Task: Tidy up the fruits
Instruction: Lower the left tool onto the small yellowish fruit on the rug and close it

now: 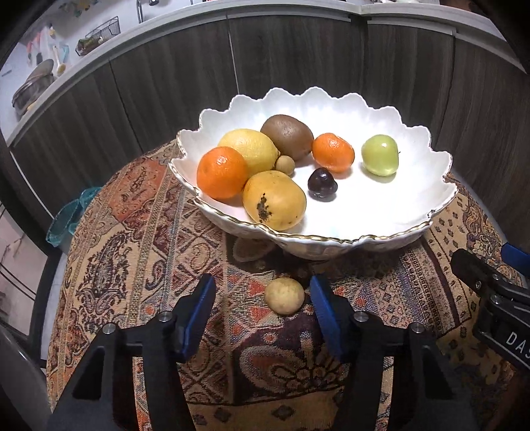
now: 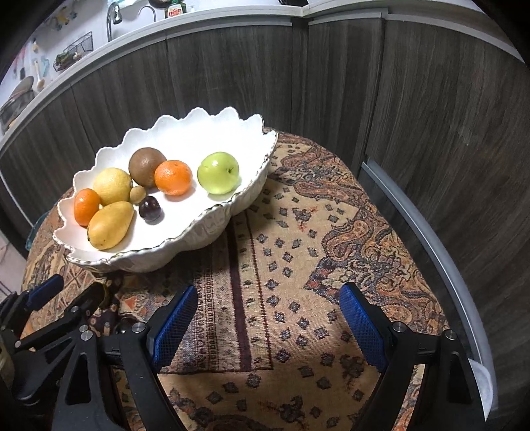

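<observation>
A white scalloped bowl (image 1: 331, 102) (image 2: 185, 132) stands on a patterned tablecloth. In it lie two oranges (image 1: 222, 172) (image 1: 333, 152), a lemon (image 1: 248, 146), a kiwi (image 1: 287, 136), a green apple (image 1: 380, 154), a dark plum (image 1: 322, 183), a yellow mango (image 1: 274, 200) and a small tan fruit (image 1: 285, 165). Another small tan fruit (image 1: 284, 300) lies on the cloth in front of the bowl. It sits between the pads of my left gripper (image 1: 261, 293), nearer the right pad, with a gap on each side. My right gripper (image 2: 268, 293) is open over bare cloth to the right of the bowl.
Dark wood cabinet fronts (image 2: 331, 83) curve close behind the round table, under a counter with a sink tap (image 2: 112, 16). A teal object (image 1: 66, 218) hangs at the table's left edge. A metal rail (image 2: 430, 245) runs along the right side.
</observation>
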Available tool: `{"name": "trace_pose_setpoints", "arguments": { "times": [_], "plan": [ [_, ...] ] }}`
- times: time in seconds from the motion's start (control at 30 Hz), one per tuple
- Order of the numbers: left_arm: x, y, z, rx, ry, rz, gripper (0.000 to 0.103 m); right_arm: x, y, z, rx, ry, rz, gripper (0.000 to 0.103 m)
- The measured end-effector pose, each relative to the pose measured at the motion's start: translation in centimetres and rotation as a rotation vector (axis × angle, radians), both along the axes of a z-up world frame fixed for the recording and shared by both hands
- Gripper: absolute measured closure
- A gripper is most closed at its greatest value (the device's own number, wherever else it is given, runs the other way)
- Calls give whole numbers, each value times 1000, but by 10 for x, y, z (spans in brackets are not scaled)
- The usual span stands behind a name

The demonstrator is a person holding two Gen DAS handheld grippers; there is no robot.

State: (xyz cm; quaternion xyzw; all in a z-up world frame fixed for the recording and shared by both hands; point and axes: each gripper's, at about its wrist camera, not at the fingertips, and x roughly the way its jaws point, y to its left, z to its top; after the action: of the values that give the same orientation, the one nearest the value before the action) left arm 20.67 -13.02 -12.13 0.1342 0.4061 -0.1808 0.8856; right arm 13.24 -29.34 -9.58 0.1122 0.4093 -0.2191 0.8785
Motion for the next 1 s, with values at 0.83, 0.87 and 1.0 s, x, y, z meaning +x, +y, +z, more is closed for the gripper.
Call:
{"name": "trace_pose_setpoints", "arguments": {
  "times": [0.83, 0.87, 1.0],
  "plan": [
    [10, -11, -16, 10, 47, -37, 76, 9, -6, -10, 17, 25, 1, 15],
    [9, -10, -15, 7, 44, -36, 76, 8, -6, -10, 17, 24, 1, 15],
    [3, -4, -7, 2, 27, -27, 76, 7, -2, -7, 20, 16, 14, 15]
  ]
}}
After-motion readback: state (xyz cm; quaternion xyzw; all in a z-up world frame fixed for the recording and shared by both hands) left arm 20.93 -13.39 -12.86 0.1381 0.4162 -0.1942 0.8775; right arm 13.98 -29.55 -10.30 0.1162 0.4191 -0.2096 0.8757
